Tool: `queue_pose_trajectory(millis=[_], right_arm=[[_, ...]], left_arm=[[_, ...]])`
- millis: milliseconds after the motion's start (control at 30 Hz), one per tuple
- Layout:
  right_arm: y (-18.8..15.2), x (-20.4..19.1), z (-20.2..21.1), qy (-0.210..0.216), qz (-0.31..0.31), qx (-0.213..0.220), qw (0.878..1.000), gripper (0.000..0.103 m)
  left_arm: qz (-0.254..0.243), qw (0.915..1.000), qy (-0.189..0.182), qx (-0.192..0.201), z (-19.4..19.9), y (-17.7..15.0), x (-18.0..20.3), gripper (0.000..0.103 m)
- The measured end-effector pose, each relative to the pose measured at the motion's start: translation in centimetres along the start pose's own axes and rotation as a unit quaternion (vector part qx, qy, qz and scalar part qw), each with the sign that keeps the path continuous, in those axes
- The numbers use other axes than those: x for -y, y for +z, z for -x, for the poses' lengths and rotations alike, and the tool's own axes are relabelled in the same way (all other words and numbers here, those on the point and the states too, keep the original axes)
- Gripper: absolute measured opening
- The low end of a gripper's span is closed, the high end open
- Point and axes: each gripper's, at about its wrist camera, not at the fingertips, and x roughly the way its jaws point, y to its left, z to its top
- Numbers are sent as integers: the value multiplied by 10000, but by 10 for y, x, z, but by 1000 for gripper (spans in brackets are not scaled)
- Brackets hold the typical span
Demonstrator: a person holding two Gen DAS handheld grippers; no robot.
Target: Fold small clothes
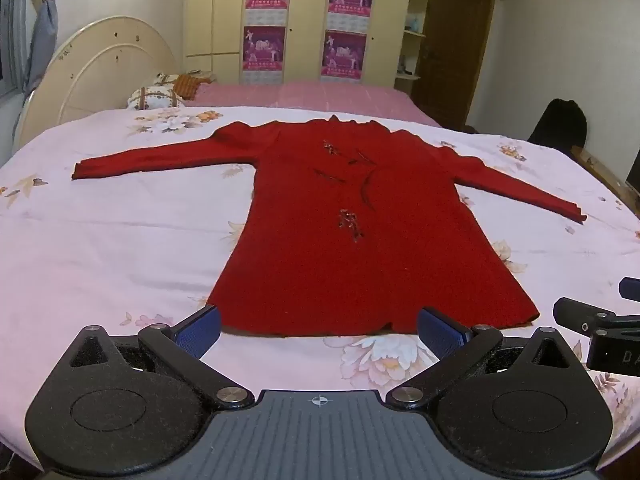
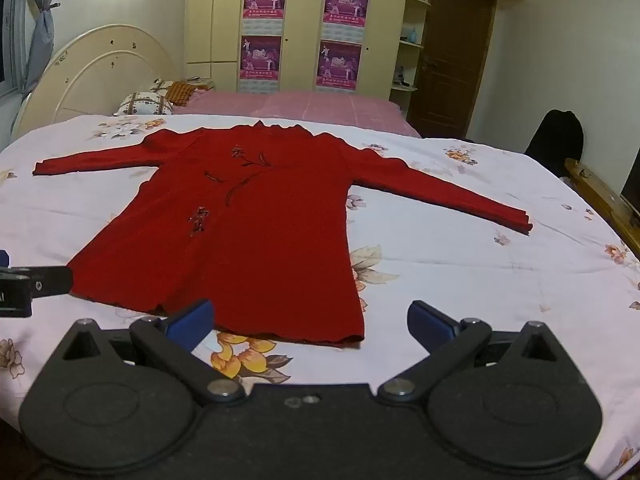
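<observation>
A red long-sleeved dress [image 1: 360, 232] with dark flower embroidery lies flat, front up, on the floral bedsheet [image 1: 100, 248], sleeves spread, collar at the far side. It also shows in the right wrist view [image 2: 256, 236]. My left gripper [image 1: 320, 326] is open and empty, just short of the dress's near hem. My right gripper [image 2: 310, 322] is open and empty at the hem's right corner. Part of the right gripper shows at the right edge of the left wrist view [image 1: 600, 328]. Part of the left gripper shows at the left edge of the right wrist view [image 2: 28, 288].
Pillows [image 1: 160, 94] lie by the cream headboard [image 1: 92, 68] at the far left. A pink blanket [image 1: 312, 98] covers the far bed. A wardrobe with posters [image 1: 304, 20] and a brown door [image 1: 456, 44] stand behind. A dark chair [image 1: 558, 122] stands at the right.
</observation>
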Motion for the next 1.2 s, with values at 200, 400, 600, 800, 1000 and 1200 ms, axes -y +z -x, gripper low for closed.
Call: queue_pose_trajectory(millis=[200,400,600,800,1000,1200], right_arm=[[-1,1,-1,-10,25,-31,10000,102],[-1,4,-1,-15,26,2,10000,102],[-1,5,6,27,-8,198,9998,102],[-1,6,5,-9,6,182,9998,102],[0,6,6,-17,-1,201,9998,102],[-1,8,5,-47,-44,210,9998,102]], left_arm=[[-5,10000,-11,-21,-4,-3,1,103],[-16,10000,-12,-88,-5,0,3,103],[-12,10000,-14,-95,-6,1,4,103],[-37,10000,11,-35,-3,2,4,103],[-41,10000,12,-18,-2,5,4,103],[-85,10000,4,1,-1,6,6,103]])
